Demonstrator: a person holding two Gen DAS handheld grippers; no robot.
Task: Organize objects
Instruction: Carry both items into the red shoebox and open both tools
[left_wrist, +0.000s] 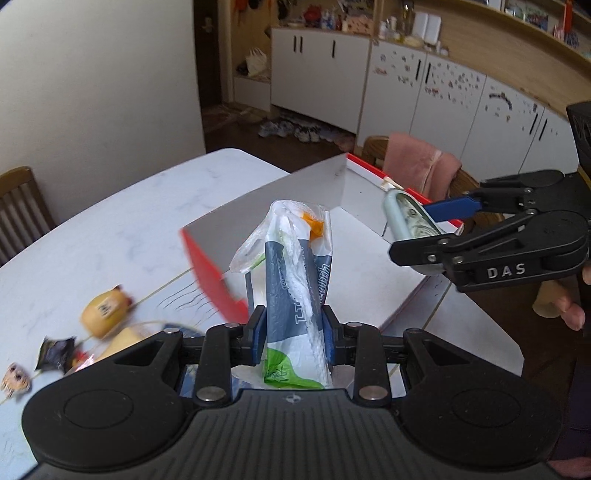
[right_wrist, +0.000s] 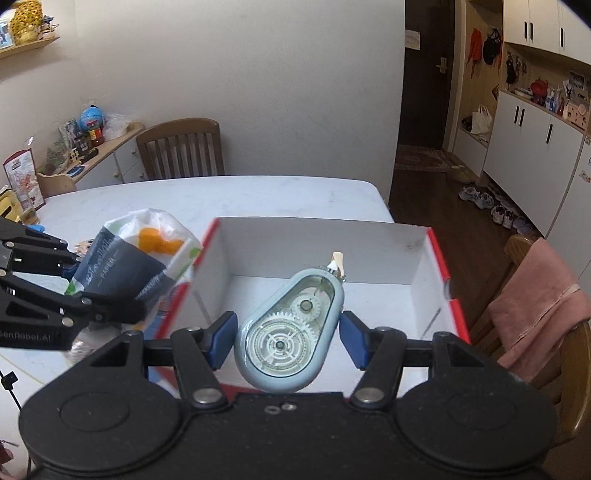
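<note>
My left gripper (left_wrist: 293, 328) is shut on a plastic tissue packet (left_wrist: 295, 280), navy, white and green, held upright just left of the red-and-white box (left_wrist: 266, 206). The packet also shows in the right wrist view (right_wrist: 136, 258), beside the box's left wall (right_wrist: 210, 280). In the right wrist view my right gripper (right_wrist: 288, 336) has its blue fingers spread, and the pale blue correction tape dispenser (right_wrist: 291, 332) sits between them over the box; a gap shows at the right finger. The dispenser also shows in the left wrist view (left_wrist: 406, 221) above the box's right rim.
Small toys and a wrapper (left_wrist: 55, 350) lie on the white table (left_wrist: 129, 221) at the left. A wooden chair with a pink cloth (right_wrist: 543, 302) stands right of the box. Another chair (right_wrist: 181, 147) stands at the far table edge.
</note>
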